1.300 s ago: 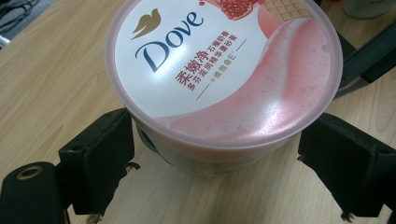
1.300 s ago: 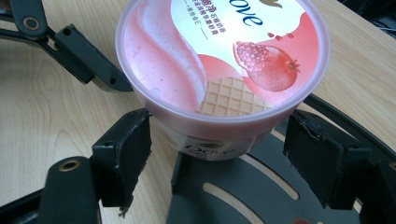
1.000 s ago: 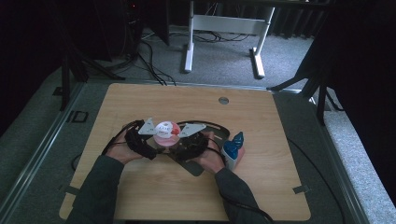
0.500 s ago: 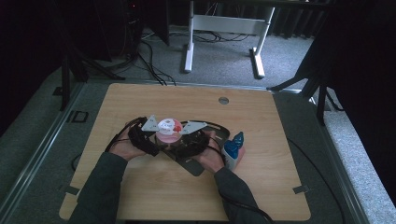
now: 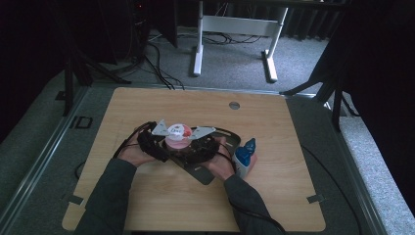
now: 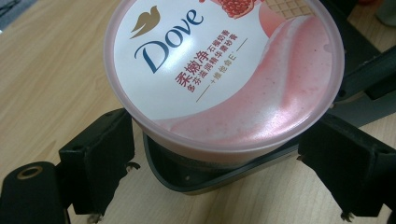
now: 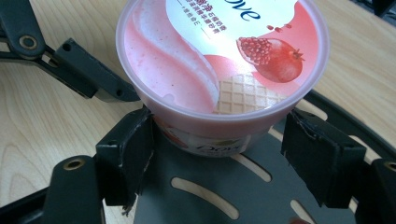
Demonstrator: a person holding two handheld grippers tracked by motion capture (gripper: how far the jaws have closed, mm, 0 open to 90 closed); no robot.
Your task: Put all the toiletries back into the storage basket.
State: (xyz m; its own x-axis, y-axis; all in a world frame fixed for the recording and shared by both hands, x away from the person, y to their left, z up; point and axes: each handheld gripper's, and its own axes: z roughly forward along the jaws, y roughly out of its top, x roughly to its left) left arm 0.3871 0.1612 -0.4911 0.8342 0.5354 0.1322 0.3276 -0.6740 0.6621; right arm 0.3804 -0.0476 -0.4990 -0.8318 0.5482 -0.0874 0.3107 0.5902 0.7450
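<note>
Left tool (image 6: 224,186) and right tool (image 7: 219,163) both straddle the pink tub (image 5: 177,134), jaws spread. Close evenly from nine and three o'clock, below the lid rim, so the tub sits square on the dark tray (image 7: 210,196).

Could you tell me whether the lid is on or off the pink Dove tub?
On. The printed lid sits flat over the Dove tub, its rim overhanging all round.

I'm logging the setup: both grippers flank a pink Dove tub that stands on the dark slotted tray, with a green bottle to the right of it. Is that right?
Not quite: the bottle is blue and white, not green, as the high view shows. The rest holds: the left gripper and right gripper flank the pink Dove tub, which stands on the dark slotted tray.
</note>
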